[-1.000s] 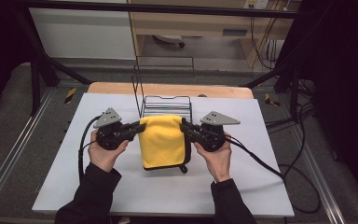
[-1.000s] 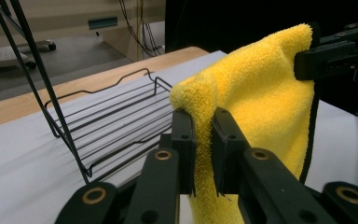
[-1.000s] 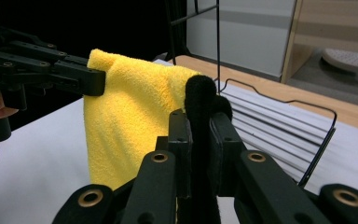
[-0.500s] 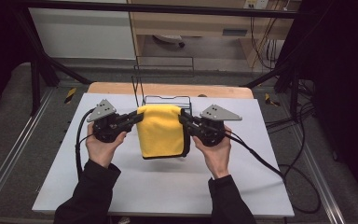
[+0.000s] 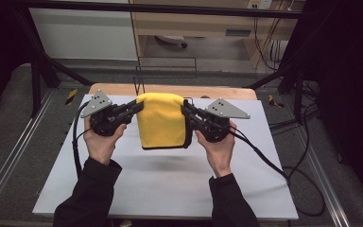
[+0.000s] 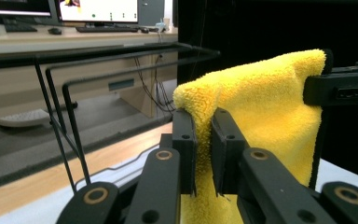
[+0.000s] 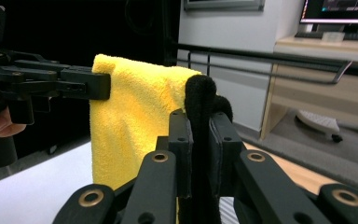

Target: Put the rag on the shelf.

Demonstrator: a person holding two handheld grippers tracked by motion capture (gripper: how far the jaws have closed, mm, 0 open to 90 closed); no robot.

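A folded yellow towel [image 5: 162, 120] with a black edge hangs in the air above the white table [image 5: 170, 184], stretched between my two grippers. My left gripper [image 5: 139, 107] is shut on the towel's upper left corner, and my right gripper [image 5: 185, 107] is shut on its upper right corner. In the left gripper view the jaws of my left gripper [image 6: 204, 135] pinch the yellow towel [image 6: 261, 102], with the other gripper's jaws clamped at its far corner. In the right gripper view my right gripper [image 7: 199, 135] pinches the towel's black edge [image 7: 200, 100], and the yellow towel [image 7: 130, 116] hangs beyond it.
A black wire rack [image 5: 166, 71] stands behind the towel at the table's far wooden edge [image 5: 217, 91]. Its bars [image 6: 65, 116] show close by in the left gripper view. Cables [image 5: 274, 165] trail over the table's right side. A desk with monitors stands beyond.
Both hands have lifted the towel off the table, and it now hangs free and nearer the wire rack. Both grips have stayed closed on its corners.
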